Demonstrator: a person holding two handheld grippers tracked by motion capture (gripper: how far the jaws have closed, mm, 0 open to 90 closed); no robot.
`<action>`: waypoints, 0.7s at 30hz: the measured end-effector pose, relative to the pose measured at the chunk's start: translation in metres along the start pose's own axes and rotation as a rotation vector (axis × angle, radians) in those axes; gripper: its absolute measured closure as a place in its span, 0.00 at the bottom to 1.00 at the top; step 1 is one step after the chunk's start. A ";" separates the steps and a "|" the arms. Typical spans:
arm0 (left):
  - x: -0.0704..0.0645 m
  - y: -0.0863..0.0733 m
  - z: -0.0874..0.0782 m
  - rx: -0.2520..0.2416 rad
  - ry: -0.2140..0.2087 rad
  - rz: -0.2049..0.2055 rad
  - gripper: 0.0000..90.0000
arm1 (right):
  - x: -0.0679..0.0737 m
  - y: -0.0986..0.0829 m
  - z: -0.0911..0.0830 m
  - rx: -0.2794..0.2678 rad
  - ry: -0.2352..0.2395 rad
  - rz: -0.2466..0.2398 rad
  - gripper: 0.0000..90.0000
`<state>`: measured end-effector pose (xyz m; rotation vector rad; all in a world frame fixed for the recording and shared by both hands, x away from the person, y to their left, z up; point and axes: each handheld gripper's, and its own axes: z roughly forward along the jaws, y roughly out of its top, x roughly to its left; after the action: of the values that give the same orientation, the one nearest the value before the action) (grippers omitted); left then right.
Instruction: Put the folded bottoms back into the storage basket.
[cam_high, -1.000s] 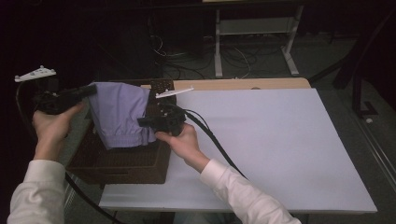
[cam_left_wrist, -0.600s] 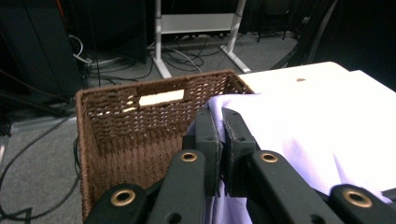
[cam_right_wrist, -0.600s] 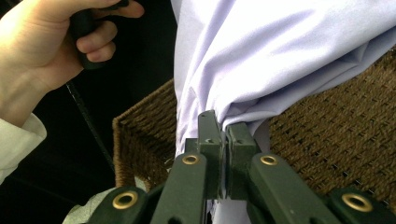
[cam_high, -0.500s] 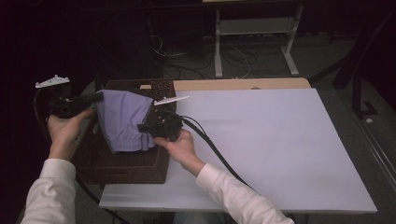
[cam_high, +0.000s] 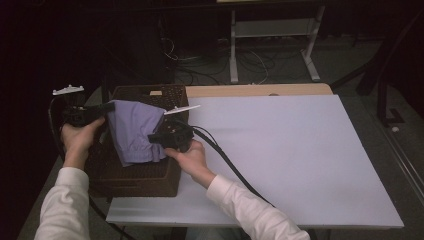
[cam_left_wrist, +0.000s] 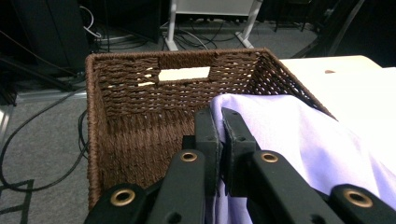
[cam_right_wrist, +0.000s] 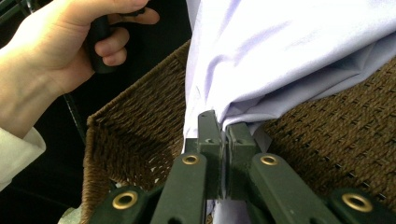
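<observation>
A lavender cloth (cam_high: 134, 131) hangs stretched over a brown woven basket (cam_high: 142, 175) at the table's left end. My left gripper (cam_high: 106, 107) is shut on the cloth's upper left edge; in the left gripper view its jaws pinch the cloth (cam_left_wrist: 303, 140) above the basket (cam_left_wrist: 140, 102). My right gripper (cam_high: 154, 138) is shut on the cloth's right edge, with the cloth (cam_right_wrist: 289, 51) bunched at the jaw tips over the basket's weave (cam_right_wrist: 345, 135). The left hand (cam_right_wrist: 60, 51) shows beyond it.
The white table top (cam_high: 285, 155) stretches to the right of the basket. A black cable (cam_high: 227, 160) trails from my right gripper across it. Behind the table are a white stand (cam_high: 270, 35) and floor cables (cam_high: 250, 60).
Both grippers have carried the cloth forward and slightly right, so it hangs more squarely above the basket. The left hand moved in from the table's left edge.
</observation>
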<state>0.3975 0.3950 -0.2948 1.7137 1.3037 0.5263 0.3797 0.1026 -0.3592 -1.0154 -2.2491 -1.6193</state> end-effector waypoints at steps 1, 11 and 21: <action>0.001 0.000 0.003 0.004 0.001 -0.002 0.95 | -0.001 0.000 0.000 0.000 -0.003 0.001 0.96; 0.004 -0.001 0.022 0.011 0.026 -0.014 0.93 | -0.011 0.005 0.001 0.006 -0.039 -0.011 0.89; 0.001 -0.002 0.030 -0.011 0.073 -0.051 0.56 | -0.012 0.018 -0.019 -0.090 -0.081 -0.126 0.55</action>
<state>0.4197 0.3839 -0.3126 1.6616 1.3894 0.5702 0.3959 0.0842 -0.3441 -0.9964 -2.3556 -1.7758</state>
